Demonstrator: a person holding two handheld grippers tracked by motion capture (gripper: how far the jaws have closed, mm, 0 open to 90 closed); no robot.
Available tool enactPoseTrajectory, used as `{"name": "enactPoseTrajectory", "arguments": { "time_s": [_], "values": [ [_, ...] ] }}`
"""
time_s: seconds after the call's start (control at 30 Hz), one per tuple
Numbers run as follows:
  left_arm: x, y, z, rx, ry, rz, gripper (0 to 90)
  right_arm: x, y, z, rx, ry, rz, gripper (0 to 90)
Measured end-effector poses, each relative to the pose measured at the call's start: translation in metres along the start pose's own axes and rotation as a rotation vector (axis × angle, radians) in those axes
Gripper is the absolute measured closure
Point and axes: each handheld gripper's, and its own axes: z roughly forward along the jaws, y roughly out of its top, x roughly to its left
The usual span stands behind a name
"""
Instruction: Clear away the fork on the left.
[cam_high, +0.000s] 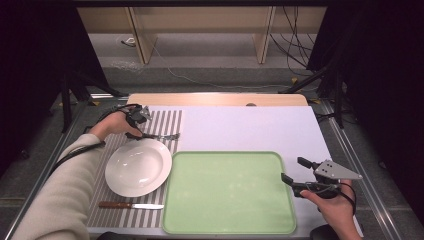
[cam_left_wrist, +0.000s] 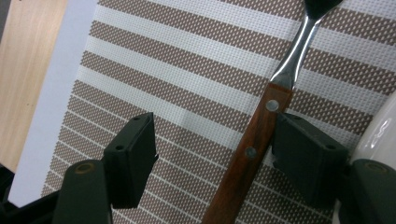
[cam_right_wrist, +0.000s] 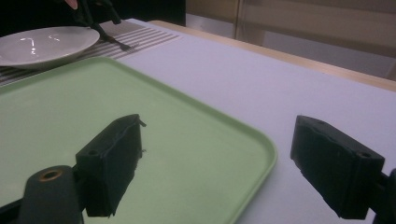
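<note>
Straddling the wooden-handled steel fork lying lengthwise between its parted jaws, the left gripper had not yet clamped it.

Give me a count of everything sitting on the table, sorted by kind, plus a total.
Forks: 1, the fork lying between the left gripper jaws
Knives: 1, the knife
Plates: 1, the white plate
Trays: 1, the green tray
Placemats: 1, the striped placemat
Total: 5
</note>
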Motion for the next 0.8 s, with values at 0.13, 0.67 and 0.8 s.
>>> {"name": "enactPoseTrajectory", "arguments": {
  "time_s": [0.13,0.67,0.8],
  "values": [
    [0.0010,0.0013,0.0003,0.012,-0.012,0.013,30.7,-0.0002,-0.0001,-0.0002,0.001,-0.001,0.002,17.6],
    [0.0011,0.0012,0.0043,0.077,-0.044,0.055,42.1,0.0002,-0.0002,0.0005,0.003,0.003,0.003,17.6],
    [0.0013,0.0022,0.0040,0.085,-0.059,0.062,45.0,0.0004,-0.0002,0.0006,0.003,0.003,0.004,17.6]
  ]
}}
